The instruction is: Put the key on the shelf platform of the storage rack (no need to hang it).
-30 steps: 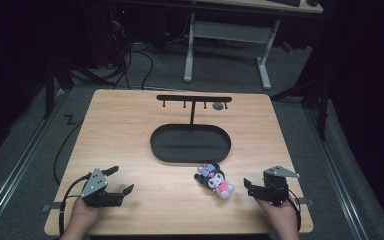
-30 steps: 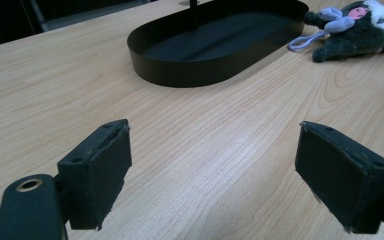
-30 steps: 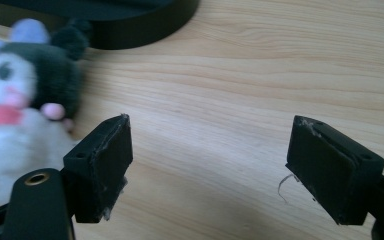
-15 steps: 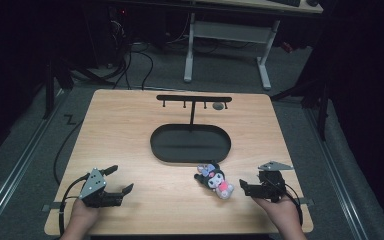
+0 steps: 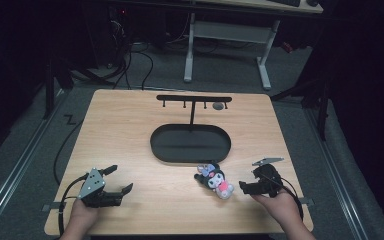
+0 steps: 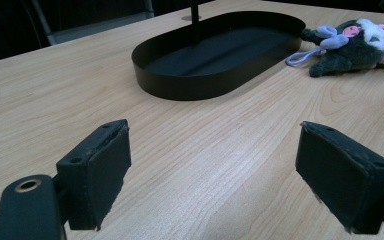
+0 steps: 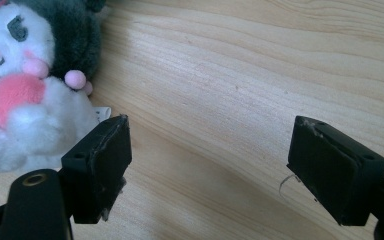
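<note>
Black grippers (image 5: pixel 117 181), grey three-cornered plates

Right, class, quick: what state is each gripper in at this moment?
Left gripper: open, nothing between its jaws.
Right gripper: open, holding nothing; the plush toy lies beside one jaw.

No writing, brand mark, number or sign can be read anywhere in these pictures. The small white tag (image 7: pixel 101 113) at the plush toy (image 7: pixel 27 85), left of centre in the right gripper view, is too blurred and too hidden to show any print. The toy's face carries only stitched features, no letters. The desk (image 5: pixel 130 130) and the black tray (image 5: pixel 190 145) are plain.
</note>
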### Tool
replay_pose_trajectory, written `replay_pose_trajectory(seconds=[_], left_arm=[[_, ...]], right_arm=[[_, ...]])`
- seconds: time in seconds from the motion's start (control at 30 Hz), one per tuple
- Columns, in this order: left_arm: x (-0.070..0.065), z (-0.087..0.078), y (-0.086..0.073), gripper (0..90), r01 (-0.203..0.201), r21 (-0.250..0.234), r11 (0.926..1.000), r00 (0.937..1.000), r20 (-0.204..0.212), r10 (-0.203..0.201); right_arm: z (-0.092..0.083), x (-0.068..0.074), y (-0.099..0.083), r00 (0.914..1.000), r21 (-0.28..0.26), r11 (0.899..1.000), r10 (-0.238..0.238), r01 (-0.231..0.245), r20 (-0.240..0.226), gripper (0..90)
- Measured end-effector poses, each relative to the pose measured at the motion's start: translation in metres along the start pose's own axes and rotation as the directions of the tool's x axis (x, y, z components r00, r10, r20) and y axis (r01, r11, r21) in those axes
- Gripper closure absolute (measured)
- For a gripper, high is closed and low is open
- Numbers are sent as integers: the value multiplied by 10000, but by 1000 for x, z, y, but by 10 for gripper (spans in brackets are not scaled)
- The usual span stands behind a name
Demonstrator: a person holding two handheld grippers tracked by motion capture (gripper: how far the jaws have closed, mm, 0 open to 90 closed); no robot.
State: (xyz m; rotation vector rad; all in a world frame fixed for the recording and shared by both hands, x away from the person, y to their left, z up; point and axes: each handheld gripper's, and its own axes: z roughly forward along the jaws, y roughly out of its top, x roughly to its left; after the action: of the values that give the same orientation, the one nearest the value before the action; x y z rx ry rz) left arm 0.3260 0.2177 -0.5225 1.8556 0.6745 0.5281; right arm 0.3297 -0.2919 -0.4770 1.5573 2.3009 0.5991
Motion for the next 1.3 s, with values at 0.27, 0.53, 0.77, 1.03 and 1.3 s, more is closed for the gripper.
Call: replay_pose_trajectory(seconds=[0.27,0.53,0.77,1.03,1.3], left_arm=[[2,-1,0,147,156,-1,9999,9998,-123,-156],[2,-2,2,116,221,-43,9997,9995,-218,-222],[2,-1,2,62,264,-31,9996,9993,-266,-265],[1,-2,3,5,401,-108,9991,9983,-422,-405],[0,-2,3,5,336,-48,9994,9986,-401,-337]], right_arm=[[-1,3,10,9976,1021,9924,-696,694,-16,172],[-6,1,18,9944,1727,9794,-1057,1043,-12,173],[-12,0,22,9901,2238,9649,-1407,1375,-17,174],[-15,3,25,9875,2628,9524,-1569,1545,-119,170],[-22,12,34,9822,2767,9425,-1786,1876,-575,155]])
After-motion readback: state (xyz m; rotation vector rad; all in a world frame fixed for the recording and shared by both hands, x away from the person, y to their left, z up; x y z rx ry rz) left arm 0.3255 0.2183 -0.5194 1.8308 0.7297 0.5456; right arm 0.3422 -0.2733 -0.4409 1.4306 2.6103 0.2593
